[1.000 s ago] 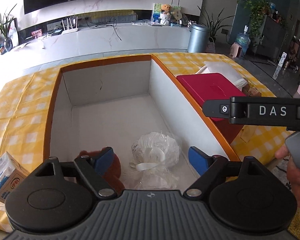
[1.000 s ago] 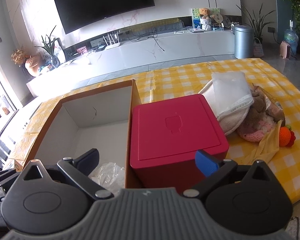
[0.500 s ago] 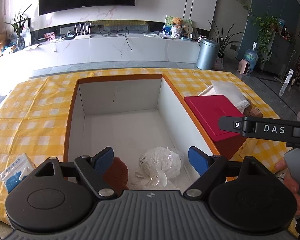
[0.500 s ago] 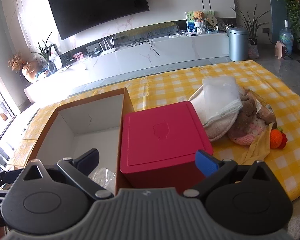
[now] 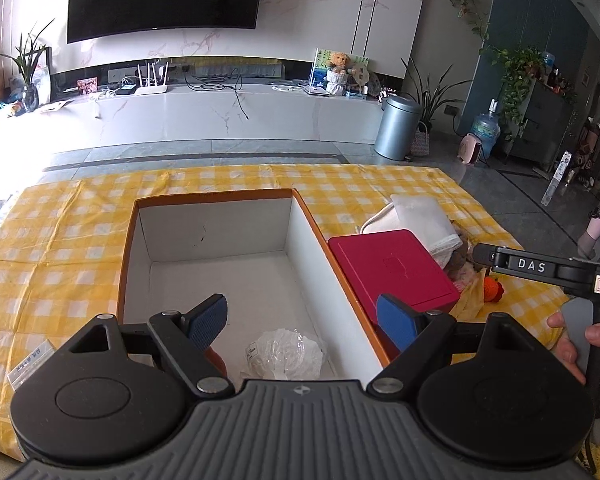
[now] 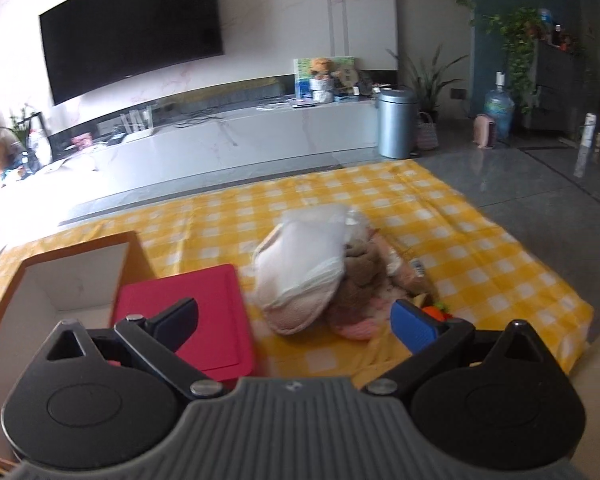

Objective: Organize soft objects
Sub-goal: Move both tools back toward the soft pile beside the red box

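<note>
Left tongs (image 5: 300, 320): released, nothing held, hanging over near end of open box (image 5: 216, 196). Right tongs (image 6: 296, 324): released too, empty, aimed at pile of soft things (image 6: 320, 280) straight ahead on yellow check cloth (image 6: 480, 248).

Bagged white item (image 5: 284, 354) already in box, just below and between left fingers; something brown under left finger, mostly hidden. Rest of soft stuff ahead of right tongs: pale cushion in plastic, brown plush, pink knit, orange toy (image 6: 436, 312) touching right finger tip.

Risks:
- Right view blurred, so aim likely poor; could pinch slick plastic only and drop it.
- Pile tangled; pulling one piece may drag others toward cloth edge just right of it.
- Red box (image 6: 188, 320) sits touching open box wall, left of pile, between pile and open box; low carry could clip its lid or orange rim.

Room: clear cloth beyond pile; open box mostly free ahead of left tongs. Tight on right side.
</note>
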The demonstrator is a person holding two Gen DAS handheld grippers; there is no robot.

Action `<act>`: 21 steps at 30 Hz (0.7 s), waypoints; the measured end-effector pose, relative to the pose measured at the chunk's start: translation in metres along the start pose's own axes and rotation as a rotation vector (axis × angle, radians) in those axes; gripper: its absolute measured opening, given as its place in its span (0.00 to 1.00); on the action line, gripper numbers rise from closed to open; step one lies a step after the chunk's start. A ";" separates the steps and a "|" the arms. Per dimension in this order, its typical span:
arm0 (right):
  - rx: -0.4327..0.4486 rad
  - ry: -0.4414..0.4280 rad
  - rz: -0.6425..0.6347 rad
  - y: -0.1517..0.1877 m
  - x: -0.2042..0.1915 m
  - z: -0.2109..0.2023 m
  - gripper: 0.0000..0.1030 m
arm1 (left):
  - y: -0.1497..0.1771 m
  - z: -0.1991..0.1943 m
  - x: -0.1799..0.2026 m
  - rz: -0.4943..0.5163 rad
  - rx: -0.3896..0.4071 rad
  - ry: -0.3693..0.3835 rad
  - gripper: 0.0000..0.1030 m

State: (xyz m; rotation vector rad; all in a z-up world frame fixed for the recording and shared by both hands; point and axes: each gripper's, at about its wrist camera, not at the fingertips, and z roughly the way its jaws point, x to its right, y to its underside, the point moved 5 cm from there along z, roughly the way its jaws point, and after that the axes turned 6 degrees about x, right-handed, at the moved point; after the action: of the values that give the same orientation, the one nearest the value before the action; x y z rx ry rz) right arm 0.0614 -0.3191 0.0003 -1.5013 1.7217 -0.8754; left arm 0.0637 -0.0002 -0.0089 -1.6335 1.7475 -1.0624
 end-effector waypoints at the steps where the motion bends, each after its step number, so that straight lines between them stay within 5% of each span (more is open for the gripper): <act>1: -0.009 0.035 -0.001 0.000 0.008 0.005 0.98 | -0.002 0.001 0.001 -0.005 -0.001 0.000 0.96; 5: -0.055 0.126 -0.010 0.006 0.039 0.018 0.98 | -0.010 0.008 0.008 0.008 -0.019 -0.034 0.96; 15: -0.209 0.132 0.158 0.033 0.083 0.083 0.98 | -0.018 0.031 0.049 0.144 -0.019 -0.053 0.96; 18: -0.270 0.030 0.265 0.045 0.086 0.096 0.97 | -0.016 0.040 0.062 0.142 -0.023 -0.025 0.96; 21: -0.290 0.072 0.250 0.048 0.084 0.102 0.98 | -0.014 0.053 0.071 0.092 -0.066 -0.001 0.96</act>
State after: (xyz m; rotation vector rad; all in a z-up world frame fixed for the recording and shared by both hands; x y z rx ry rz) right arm 0.1128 -0.4031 -0.1009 -1.4041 2.1068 -0.5742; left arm 0.1046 -0.0795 -0.0175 -1.5754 1.8571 -0.9710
